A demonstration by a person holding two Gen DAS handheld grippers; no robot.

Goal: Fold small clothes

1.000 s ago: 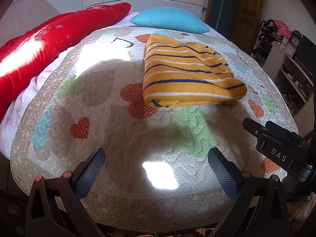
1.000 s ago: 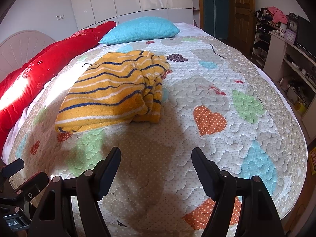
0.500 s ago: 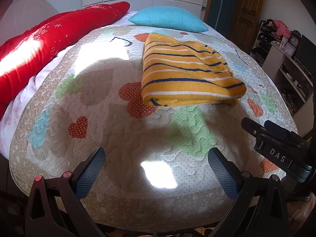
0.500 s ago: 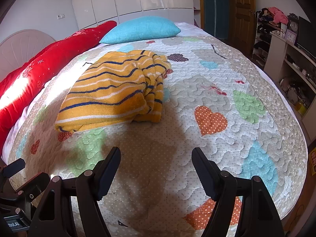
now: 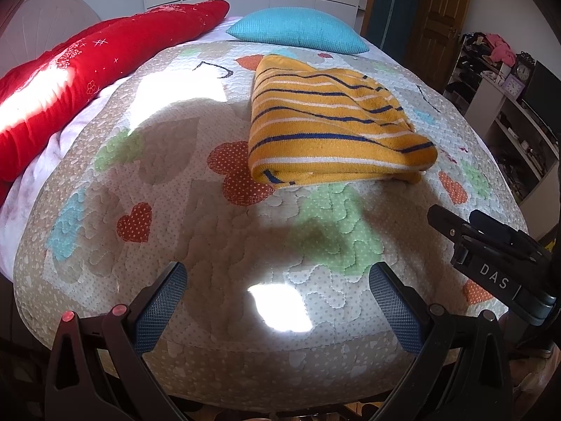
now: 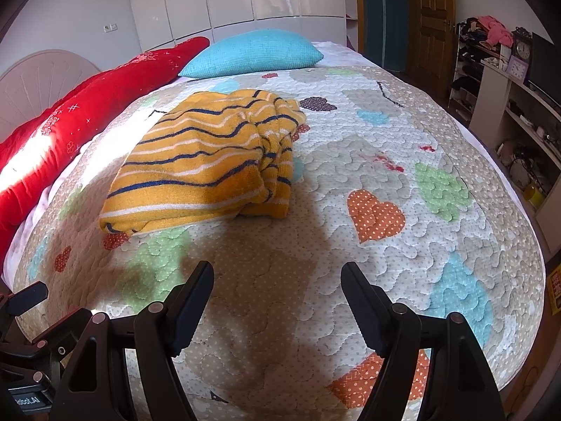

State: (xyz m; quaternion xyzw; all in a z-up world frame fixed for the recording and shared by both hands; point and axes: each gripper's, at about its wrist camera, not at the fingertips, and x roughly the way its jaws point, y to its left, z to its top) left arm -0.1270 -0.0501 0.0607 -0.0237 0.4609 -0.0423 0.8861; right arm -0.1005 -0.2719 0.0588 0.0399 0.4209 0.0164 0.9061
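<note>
Left wrist view shows the sweater (image 5: 329, 129), yellow with navy and white stripes, lying folded into a compact bundle on the bed (image 5: 210, 245), well ahead of the left gripper (image 5: 277, 301). Its near edge is a neat rounded fold; in the right wrist view the right side (image 6: 277, 161) looks looser, with bunched layers, possibly a tucked sleeve. Both grippers hang over the near end of the quilt, apart from the garment. The left jaws stand wide apart and hold nothing; the right gripper (image 6: 277, 308) is likewise spread and empty. Judging by the bundle's shape, the folding of this piece looks mostly or fully done. What may remain is tidying the bunched right edge, or one more fold to halve it. No other small clothes show on the bed; only a blue pillow (image 5: 298, 31) and a red bolster (image 5: 87, 70) lie beyond.
</note>
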